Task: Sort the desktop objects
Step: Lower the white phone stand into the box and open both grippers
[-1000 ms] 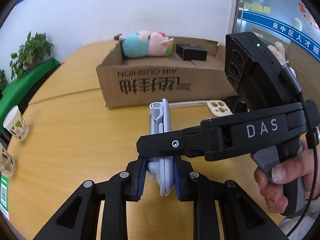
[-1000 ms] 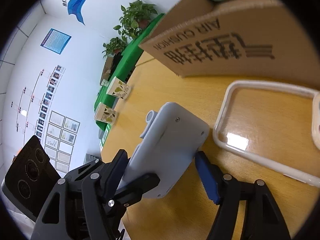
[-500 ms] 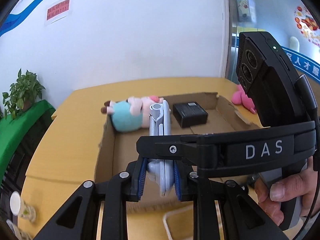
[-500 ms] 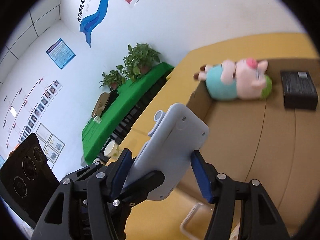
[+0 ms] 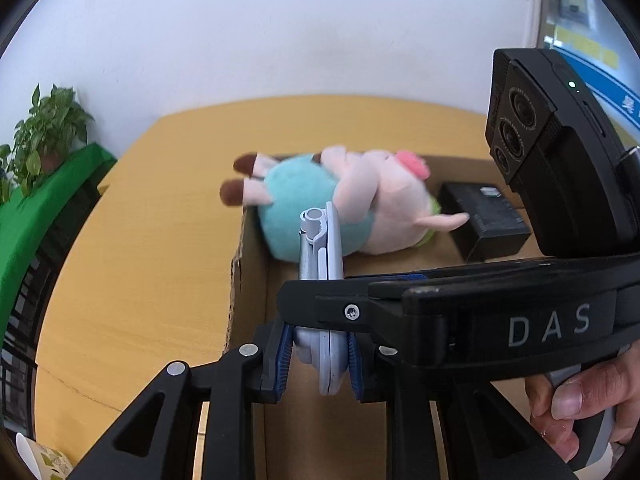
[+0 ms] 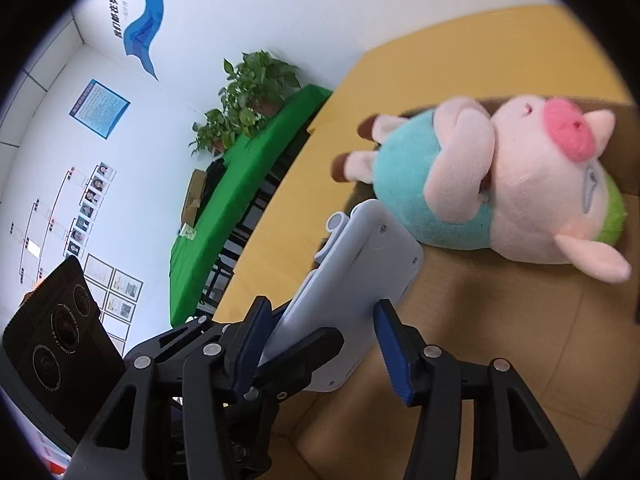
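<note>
My left gripper [image 5: 320, 354] is shut on a flat pale grey device [image 5: 322, 268] held on edge over the left end of an open cardboard box [image 5: 248, 300]. My right gripper [image 6: 320, 344] brackets the same device [image 6: 360, 276] across its width; its jaws look apart, with a gap on the right side. A plush pig [image 5: 340, 204] in a teal shirt lies in the box just beyond the device, also in the right wrist view [image 6: 500, 188]. A black box [image 5: 486, 224] lies to the pig's right.
The box stands on a yellow wooden table [image 5: 140, 248]. Potted plants [image 5: 44, 136] and a green-covered table [image 6: 248, 184] are to the left. A patterned paper cup [image 5: 44, 460] lies at the lower left table edge. A white wall is behind.
Both grippers have carried the grey device up from the tabletop and forward over the box. The pig and black box are now much closer; the white phone case has dropped out of view.
</note>
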Tool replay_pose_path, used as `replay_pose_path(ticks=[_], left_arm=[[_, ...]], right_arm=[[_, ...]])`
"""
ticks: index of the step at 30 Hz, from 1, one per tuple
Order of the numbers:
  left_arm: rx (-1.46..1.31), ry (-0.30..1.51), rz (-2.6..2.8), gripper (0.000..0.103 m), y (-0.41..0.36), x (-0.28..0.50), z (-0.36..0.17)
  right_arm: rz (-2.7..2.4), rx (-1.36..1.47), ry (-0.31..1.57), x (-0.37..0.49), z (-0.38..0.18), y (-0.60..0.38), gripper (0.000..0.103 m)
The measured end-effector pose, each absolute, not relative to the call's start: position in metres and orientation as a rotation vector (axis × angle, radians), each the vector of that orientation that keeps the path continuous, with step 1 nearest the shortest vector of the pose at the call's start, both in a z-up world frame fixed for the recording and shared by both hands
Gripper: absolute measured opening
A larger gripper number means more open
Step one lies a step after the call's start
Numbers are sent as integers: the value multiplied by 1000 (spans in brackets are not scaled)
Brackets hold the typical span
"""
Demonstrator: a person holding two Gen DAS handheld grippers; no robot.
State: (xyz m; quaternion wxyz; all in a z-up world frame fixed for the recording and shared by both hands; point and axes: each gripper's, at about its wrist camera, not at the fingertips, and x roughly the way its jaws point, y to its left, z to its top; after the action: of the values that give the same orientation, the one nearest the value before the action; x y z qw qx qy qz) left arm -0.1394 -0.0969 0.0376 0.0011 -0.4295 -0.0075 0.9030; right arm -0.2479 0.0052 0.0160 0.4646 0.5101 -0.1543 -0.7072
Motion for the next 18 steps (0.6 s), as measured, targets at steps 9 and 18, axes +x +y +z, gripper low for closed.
replay_pose_path(ticks=[9,18], left_arm=[[-1474,6,2703,44,-93,-145,17],[-1387,33,2705,62,-82,-131,36]], right_arm=[[-1748,1349,-431,-251,-25,26,48],[-1807,1437,-406,-245,-36,56,48]])
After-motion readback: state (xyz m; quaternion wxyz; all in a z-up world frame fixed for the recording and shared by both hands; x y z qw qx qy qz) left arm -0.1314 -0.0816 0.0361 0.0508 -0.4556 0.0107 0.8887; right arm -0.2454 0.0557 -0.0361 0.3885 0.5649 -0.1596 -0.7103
